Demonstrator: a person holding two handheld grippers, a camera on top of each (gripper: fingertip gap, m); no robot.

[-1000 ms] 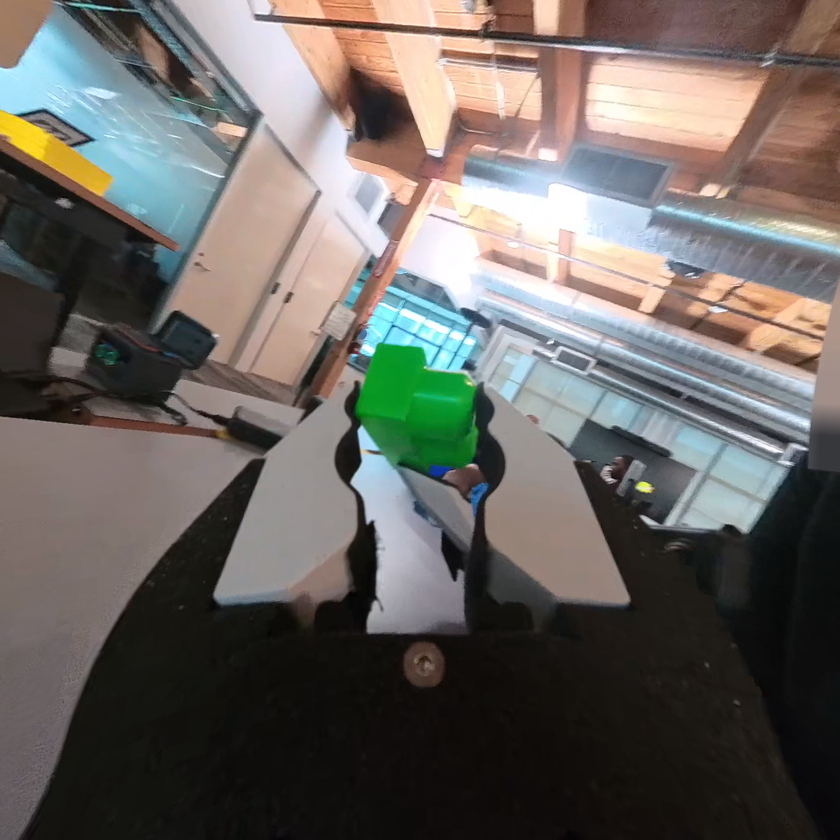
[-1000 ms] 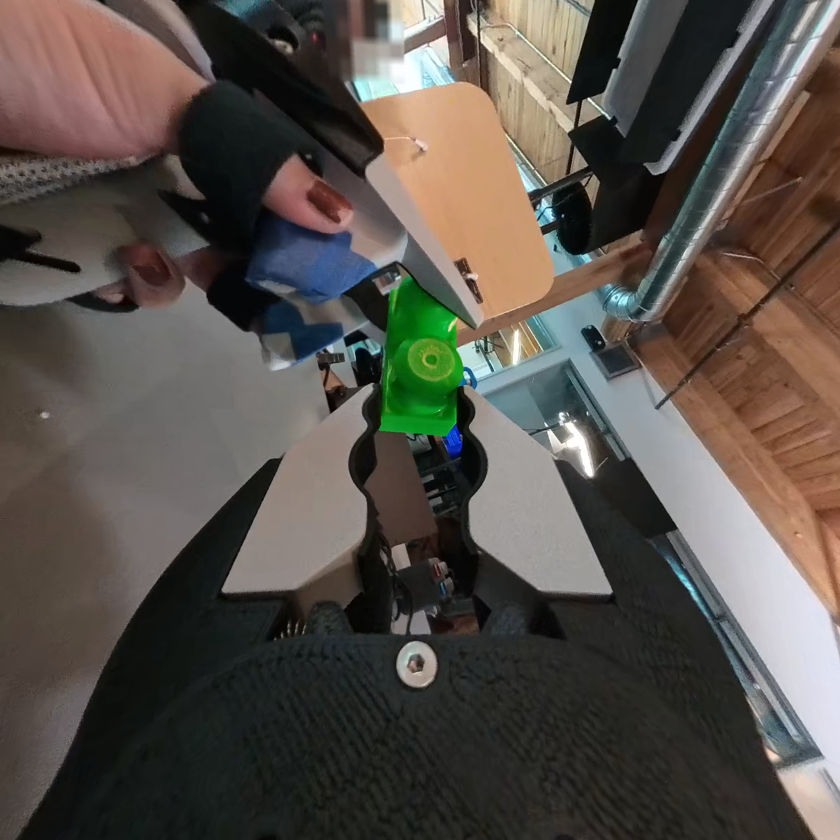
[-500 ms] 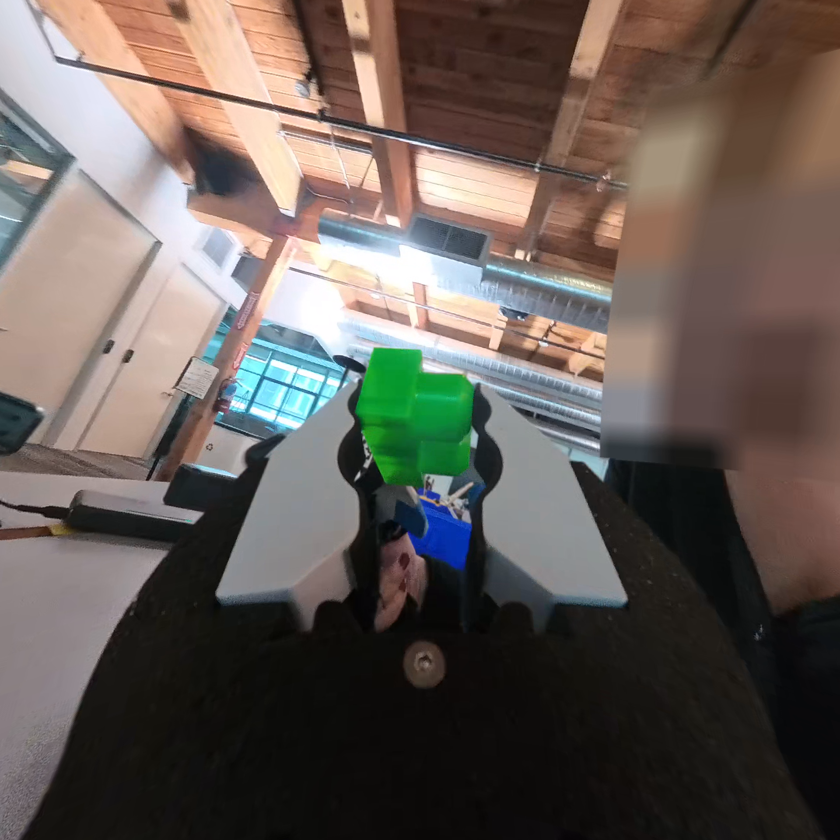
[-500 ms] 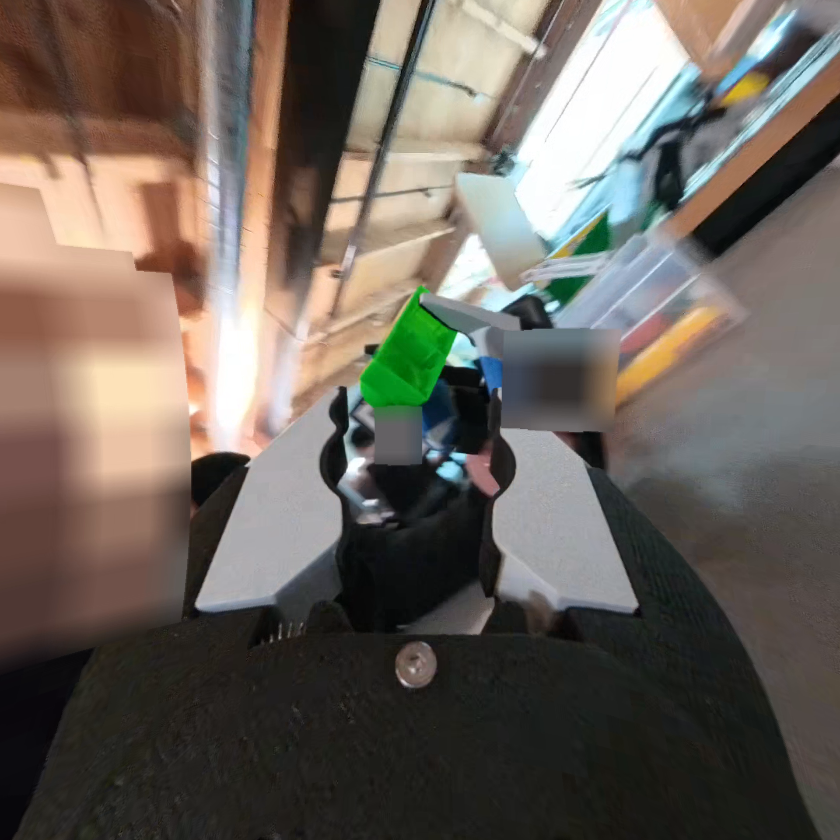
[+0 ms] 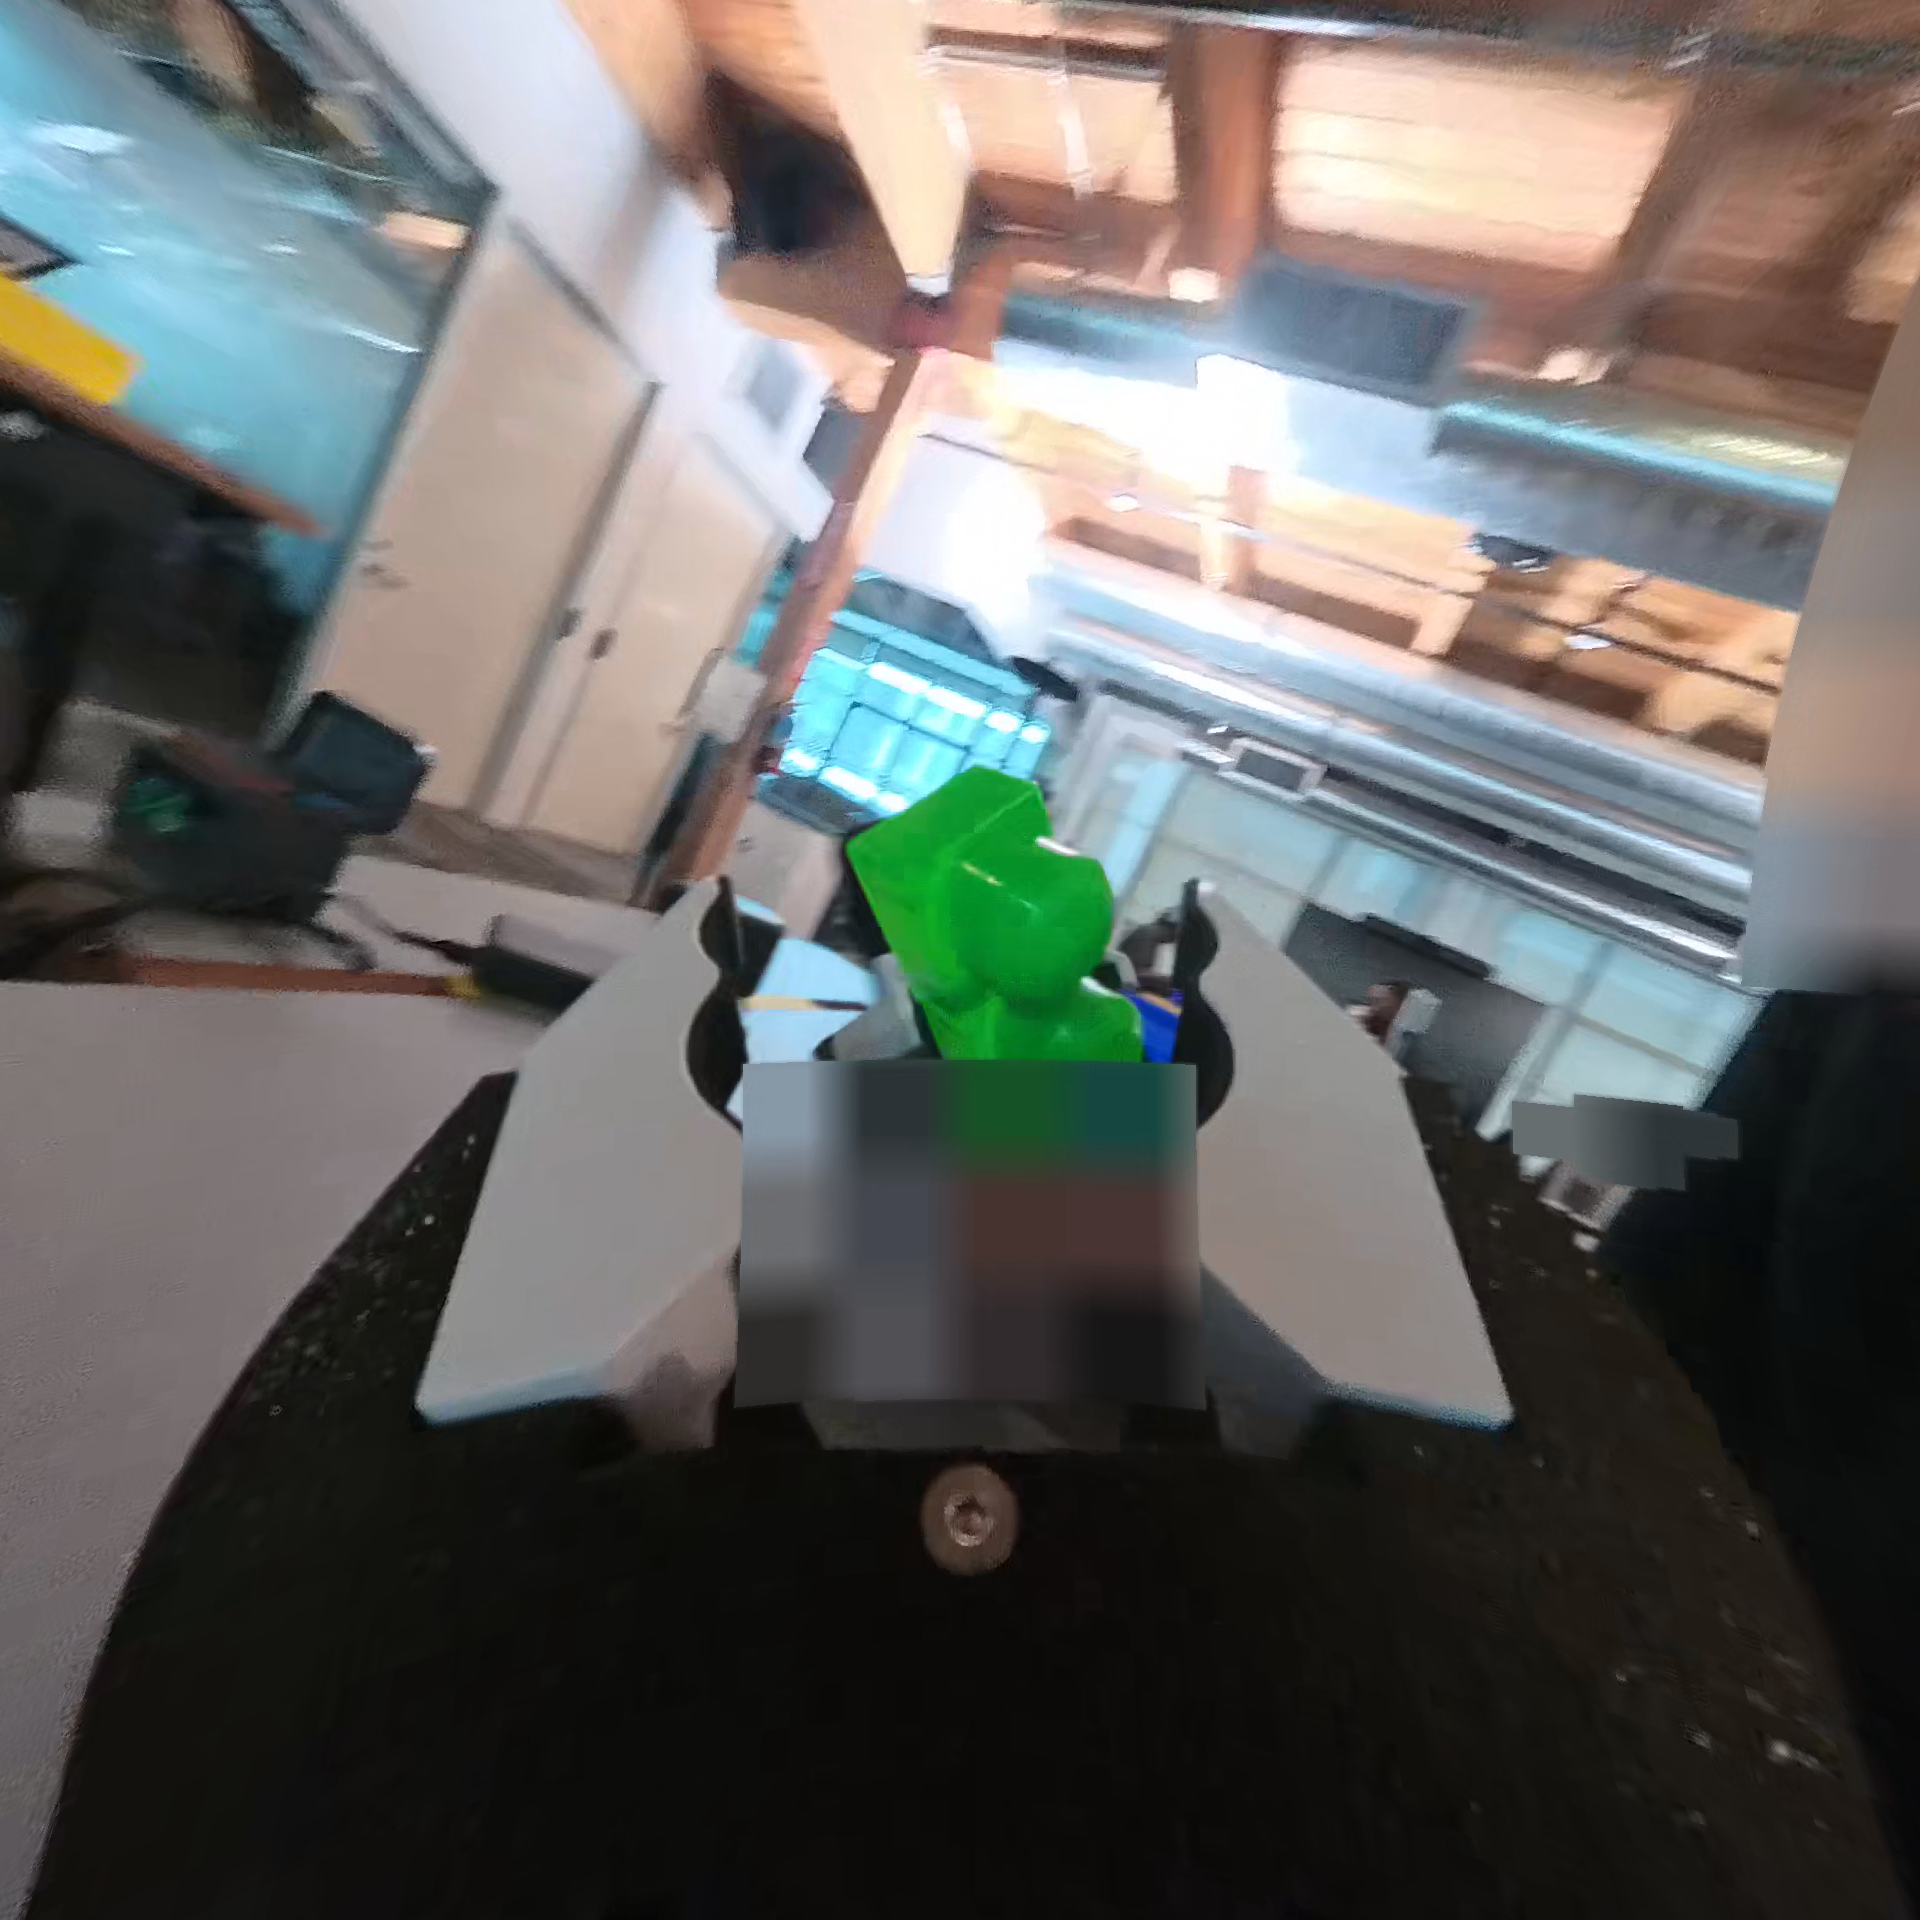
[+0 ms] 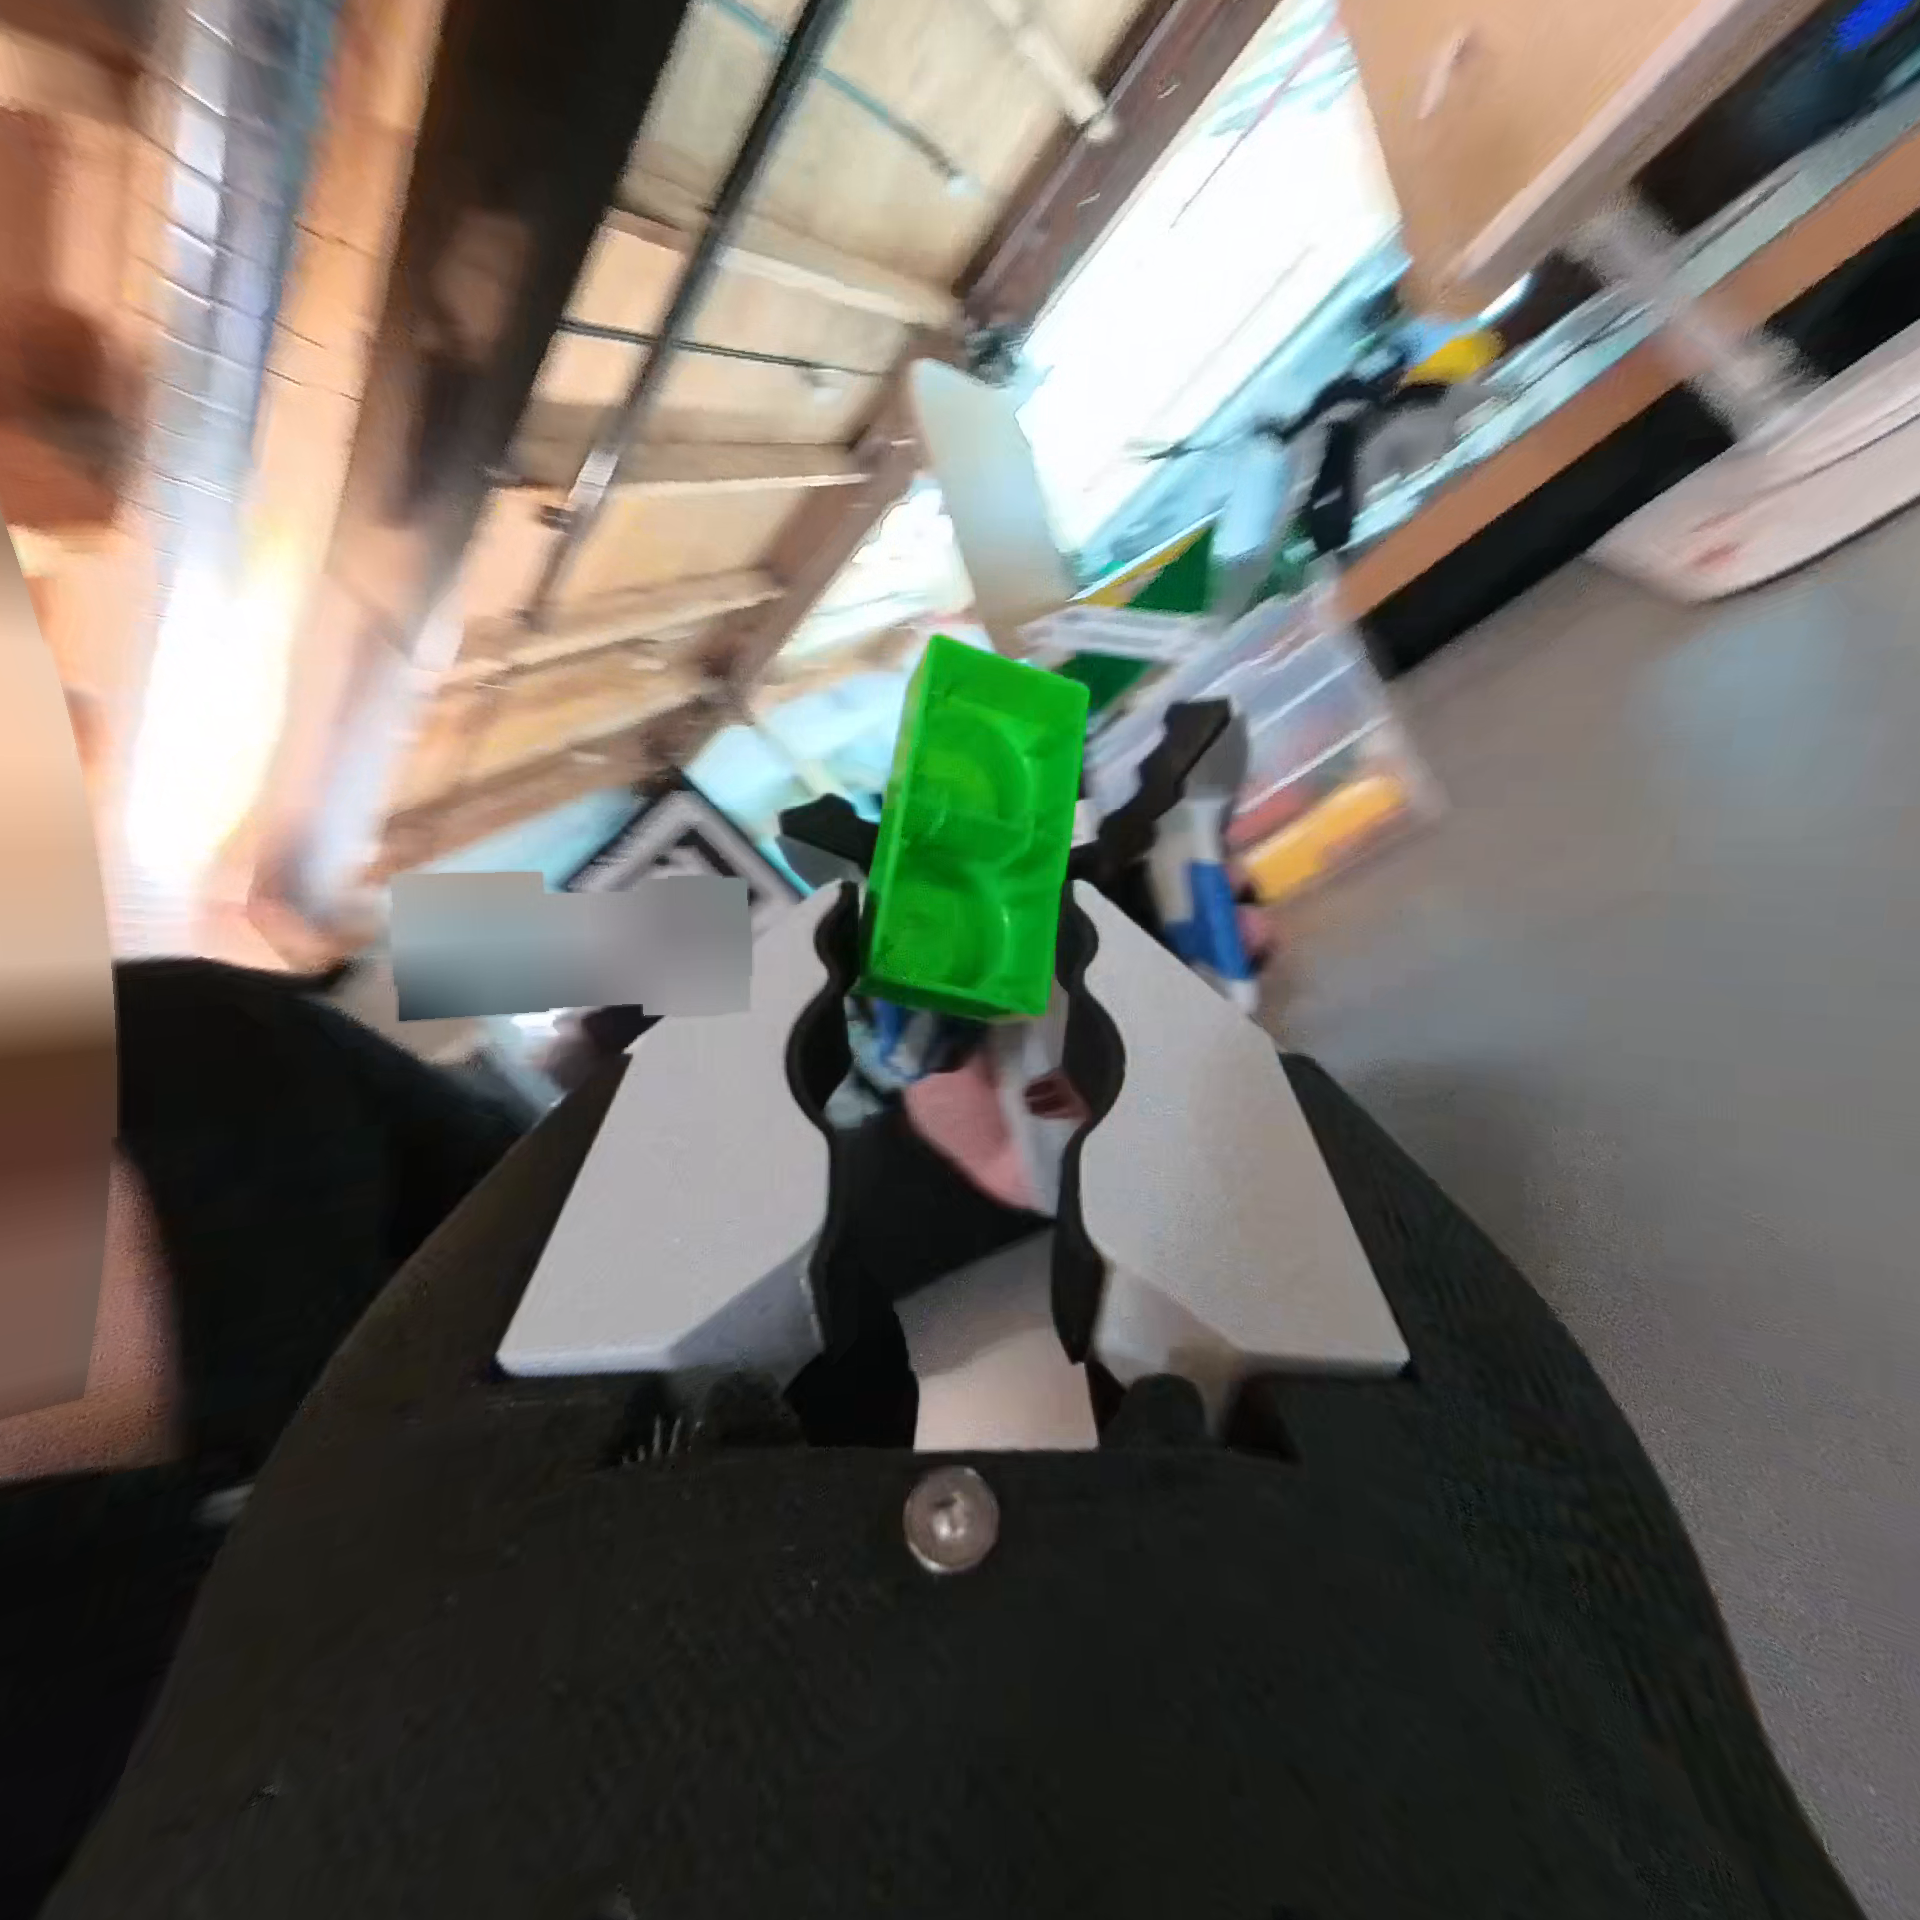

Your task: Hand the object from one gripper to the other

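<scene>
My right claw [image 6: 961,935] clamps the bright green studded plastic toy brick [image 6: 971,842]. My left claw [image 5: 961,935] stands apart around that brick [image 5: 992,925], its fingers clear of it.

No writing is showing clearly enough to be read in either view. A small pale paper sign [image 5: 734,694] is hanging just right of the cream double doors [image 5: 540,582], but its print is blurring out beyond reading.
</scene>
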